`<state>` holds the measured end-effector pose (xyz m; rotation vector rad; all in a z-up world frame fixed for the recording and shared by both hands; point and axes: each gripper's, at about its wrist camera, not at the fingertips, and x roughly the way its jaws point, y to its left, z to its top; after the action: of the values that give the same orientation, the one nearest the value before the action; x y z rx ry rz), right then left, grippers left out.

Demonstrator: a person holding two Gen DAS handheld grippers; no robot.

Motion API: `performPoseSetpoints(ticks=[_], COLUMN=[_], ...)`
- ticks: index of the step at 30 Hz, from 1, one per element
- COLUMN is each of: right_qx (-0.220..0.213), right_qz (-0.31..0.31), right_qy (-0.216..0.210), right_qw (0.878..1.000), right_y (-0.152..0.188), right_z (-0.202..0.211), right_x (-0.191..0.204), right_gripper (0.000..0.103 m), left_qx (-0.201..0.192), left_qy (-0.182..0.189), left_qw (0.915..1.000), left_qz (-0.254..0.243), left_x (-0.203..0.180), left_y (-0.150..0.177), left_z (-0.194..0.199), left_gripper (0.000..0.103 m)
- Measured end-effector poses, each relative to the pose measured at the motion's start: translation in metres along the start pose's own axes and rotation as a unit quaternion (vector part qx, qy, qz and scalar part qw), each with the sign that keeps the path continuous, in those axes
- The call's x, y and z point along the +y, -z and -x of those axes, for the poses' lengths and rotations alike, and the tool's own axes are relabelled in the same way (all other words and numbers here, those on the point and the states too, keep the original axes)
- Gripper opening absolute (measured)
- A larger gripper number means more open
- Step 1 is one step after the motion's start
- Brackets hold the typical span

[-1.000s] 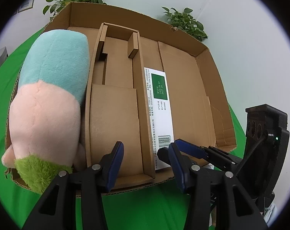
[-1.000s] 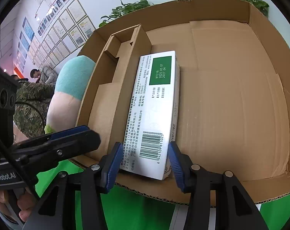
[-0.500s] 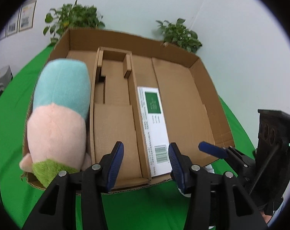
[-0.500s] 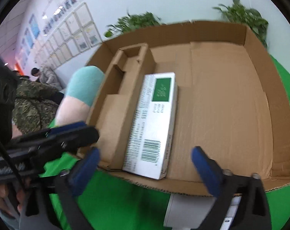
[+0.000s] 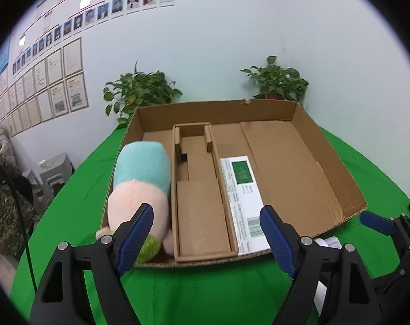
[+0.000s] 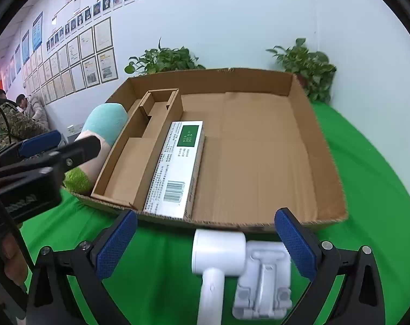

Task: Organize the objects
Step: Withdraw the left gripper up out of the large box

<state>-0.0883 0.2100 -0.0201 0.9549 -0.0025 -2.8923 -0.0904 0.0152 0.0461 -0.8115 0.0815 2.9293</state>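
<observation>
right wrist view: long white carton (image 6: 176, 170), green label, barcode, lies in cardboard tray (image 6: 307, 124); both grippers spread, empty.

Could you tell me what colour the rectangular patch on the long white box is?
Green, on the white box; it shows best in the right wrist view.

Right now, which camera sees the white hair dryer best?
The right wrist view: the white hair dryer lies whole on the green cloth in front of the cardboard box. The left wrist view shows only a white sliver behind the gripper.
</observation>
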Motion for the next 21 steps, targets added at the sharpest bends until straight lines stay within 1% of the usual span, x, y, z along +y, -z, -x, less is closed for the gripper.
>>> performPoseSetpoints(ticks=[2,6,12,15,17,18,19,20,21], right_qx=[-0.006,-0.02,-0.027,-0.032,-0.032,-0.033,-0.034,-0.035,-0.032], right_qz=[-0.002,-0.003,-0.012,-0.013,-0.011,-0.01,-0.008,-0.007,-0.006], right_qy=[0.002,0.011,0.015,0.007,-0.002,-0.004,-0.003,-0.001,0.001], right_qw=[1.0,1.0,0.999,0.999,0.999,0.999,0.999,0.999,0.999], right_y=[0.006,0.019,0.034,0.04,0.043,0.045,0.047,0.049,0.049], right_z=[0.01,0.03,0.043,0.047,0.05,0.053,0.055,0.057,0.058], right_x=[-0.001,0.001,-0.001,-0.002,-0.002,-0.002,-0.002,-0.003,-0.005], right_gripper=[0.102,0.102,0.102,0.102,0.095,0.085,0.069,0.06,0.04], left_qx=[0.006,0.011,0.009,0.007,0.004,0.004,0.003,0.0,-0.002], left_qy=[-0.008,-0.023,-0.028,-0.044,-0.042,-0.041,-0.04,-0.037,-0.034], left_qw=[0.9999,0.9995,0.9993,0.9989,0.9989,0.999,0.999,0.9991,0.9992], left_qz=[0.013,0.019,0.022,0.017,0.018,0.02,0.021,0.021,0.021], left_x=[0.003,0.006,0.005,0.004,0.003,0.003,0.004,0.003,0.004], left_y=[0.008,0.023,0.045,0.051,0.054,0.056,0.057,0.059,0.059], left_z=[0.003,0.012,0.028,0.032,0.035,0.036,0.038,0.04,0.042], left_gripper=[0.081,0.081,0.081,0.081,0.081,0.081,0.078,0.071,0.045])
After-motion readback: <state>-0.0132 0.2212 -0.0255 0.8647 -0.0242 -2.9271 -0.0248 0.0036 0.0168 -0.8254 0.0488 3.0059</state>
